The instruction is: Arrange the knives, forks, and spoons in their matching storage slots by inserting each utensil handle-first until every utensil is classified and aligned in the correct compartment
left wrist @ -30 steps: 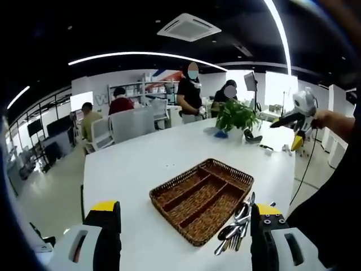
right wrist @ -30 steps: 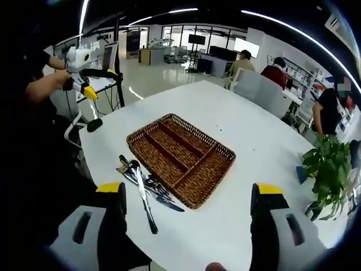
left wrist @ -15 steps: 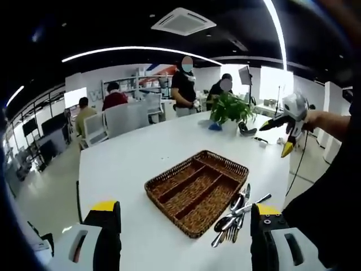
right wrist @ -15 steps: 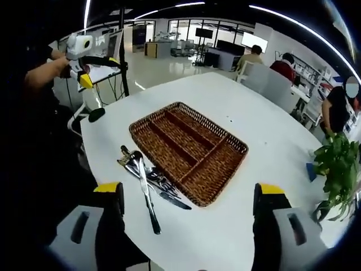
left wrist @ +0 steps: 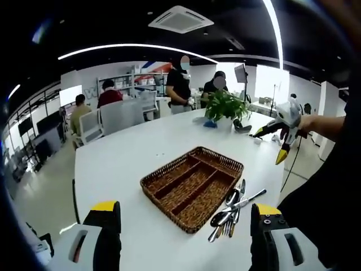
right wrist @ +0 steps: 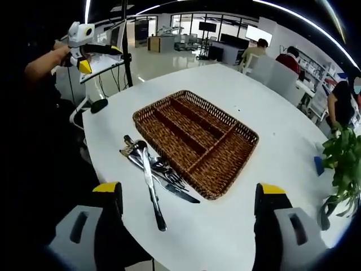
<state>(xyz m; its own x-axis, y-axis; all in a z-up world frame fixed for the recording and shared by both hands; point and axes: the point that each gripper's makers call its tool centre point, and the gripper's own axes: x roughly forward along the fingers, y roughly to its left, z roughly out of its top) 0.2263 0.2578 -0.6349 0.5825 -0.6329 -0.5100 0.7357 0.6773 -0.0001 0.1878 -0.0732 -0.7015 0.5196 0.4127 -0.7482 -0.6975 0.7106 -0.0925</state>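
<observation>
Both cameras are sitting nearer the table [right wrist: 271, 141] than a second ago. Left gripper [left wrist: 183, 237] and right gripper [right wrist: 189, 226] are hovering with jaws spread, holding nothing. Utensils [right wrist: 149, 172] are lying piled just beside the wicker tray [right wrist: 194, 141].

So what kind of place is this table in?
Most likely an open-plan office or lab: a large white table, seated people at desks with shelving behind, a ceiling air-conditioning unit, and a potted plant.

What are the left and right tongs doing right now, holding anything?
Left tongs: open, holding nothing.
Right tongs: open, holding nothing.
</observation>
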